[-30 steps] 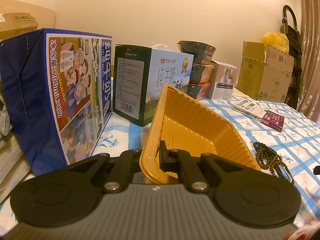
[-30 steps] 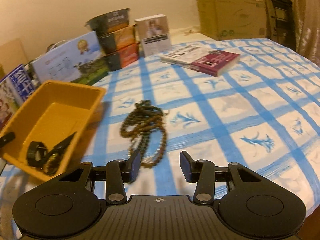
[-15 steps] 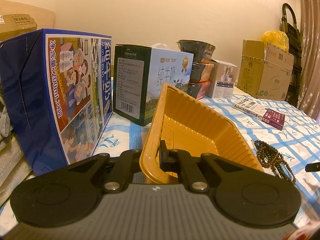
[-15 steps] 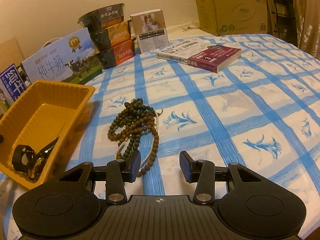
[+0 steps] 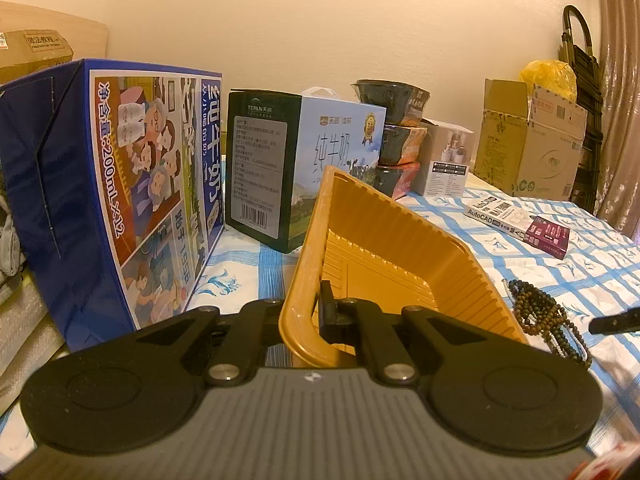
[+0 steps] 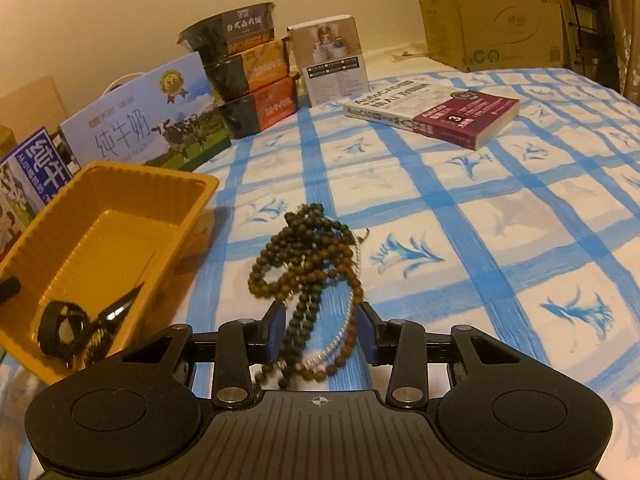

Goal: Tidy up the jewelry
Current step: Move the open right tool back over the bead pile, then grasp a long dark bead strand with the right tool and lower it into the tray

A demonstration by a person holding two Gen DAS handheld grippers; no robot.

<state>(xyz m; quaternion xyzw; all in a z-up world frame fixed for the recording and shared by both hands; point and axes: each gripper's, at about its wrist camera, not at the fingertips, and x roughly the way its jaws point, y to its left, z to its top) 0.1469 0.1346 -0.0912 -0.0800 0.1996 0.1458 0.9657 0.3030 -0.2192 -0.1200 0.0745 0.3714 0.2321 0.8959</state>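
A: Beads (image 6: 308, 256) lie in a tangled pile on your blue-and-white checked cloth (image 6: 500, 216), just beside the yellow tray (image 6: 120, 172).

B: Where is your right gripper (image 6: 320, 330)?

A: It is low over the near end of the pile. Its jaws are spread on both sides of the strands and have just been closing a bit. Brown beads, dark green beads and a thin white string run between them. The pads are not pressing on the beads yet.

B: And your left gripper (image 5: 310, 312)?

A: Its jaws are pressed together on the near rim of the yellow tray. The tray is tipped up on that side.

B: What is in the tray?

A: A black band (image 6: 60, 328) and some other dark bits sit in the near corner. You cannot tell what the bits are.

B: What is behind it all?

A: Milk boxes (image 5: 304, 160), a stack of food bowls (image 6: 248, 72) and a thick book (image 6: 440, 116).
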